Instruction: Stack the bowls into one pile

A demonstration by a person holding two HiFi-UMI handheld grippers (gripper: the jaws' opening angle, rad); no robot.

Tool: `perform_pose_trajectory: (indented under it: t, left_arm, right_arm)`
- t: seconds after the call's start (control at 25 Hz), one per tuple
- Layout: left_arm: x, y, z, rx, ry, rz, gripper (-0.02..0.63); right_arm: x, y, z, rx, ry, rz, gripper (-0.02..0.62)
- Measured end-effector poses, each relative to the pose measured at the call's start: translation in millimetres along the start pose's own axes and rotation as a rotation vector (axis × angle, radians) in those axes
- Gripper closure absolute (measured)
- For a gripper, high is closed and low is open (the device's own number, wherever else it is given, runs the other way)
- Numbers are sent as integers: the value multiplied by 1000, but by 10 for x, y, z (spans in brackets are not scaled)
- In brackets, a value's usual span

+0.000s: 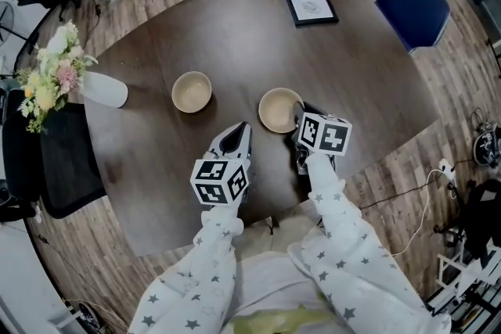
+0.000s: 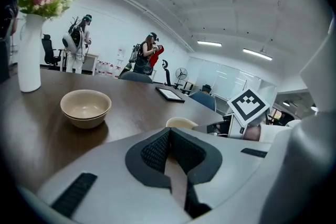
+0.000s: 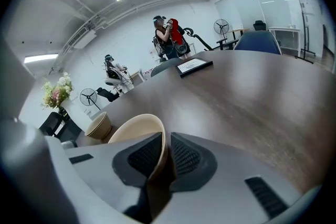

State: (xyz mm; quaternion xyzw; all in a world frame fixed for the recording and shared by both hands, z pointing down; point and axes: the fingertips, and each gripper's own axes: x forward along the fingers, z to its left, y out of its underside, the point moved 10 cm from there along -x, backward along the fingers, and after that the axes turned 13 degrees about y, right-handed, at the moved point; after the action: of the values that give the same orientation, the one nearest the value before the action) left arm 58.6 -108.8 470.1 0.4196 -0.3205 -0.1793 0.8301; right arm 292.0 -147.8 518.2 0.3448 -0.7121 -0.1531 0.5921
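The right tool (image 3: 167, 140) is pinching the thin rim of the round beige bowl (image 3: 134, 131), with one pad inside the wall and one outside, on the part of the rim turned away from the white vase of flowers (image 1: 102, 88). This bowl sits on the dark brown wooden bench (image 1: 235, 27) well apart from the vase, and the second beige bowl (image 1: 192, 91) lies between the two. The left tool (image 2: 169, 132) is pressed together on nothing and hovers over the bench, farther from the vase than the second bowl but nearer it than the gripped one. The main risk is probably the one-sided hold: once lifted, the bowl's weight would hang off a narrow bite on smooth, curved material, so it could swing down, twist between the pads or slide free. If carried toward the vase while tilted, its low edge could clip the second bowl's rim and push that bowl along, or it could land askew instead of nesting. The idle left tool is also close enough to be knocked on the way. The gripped bowl appears to stand upright with its mouth facing up; being round, it has no long axis across the bench, only the upright line through its centre
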Motion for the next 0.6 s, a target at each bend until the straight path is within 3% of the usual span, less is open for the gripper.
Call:
perform_pose_trajectory:
  t: [0.28, 0.6]
  left_arm:
    - [-58, 2, 41, -13, -37, -23, 581]
    - [-211, 5, 53, -18, -84, -53, 581]
  right_arm:
    - [7, -38, 25, -17, -45, 0, 554]
    - [-56, -87, 82, 73, -152, -14, 554]
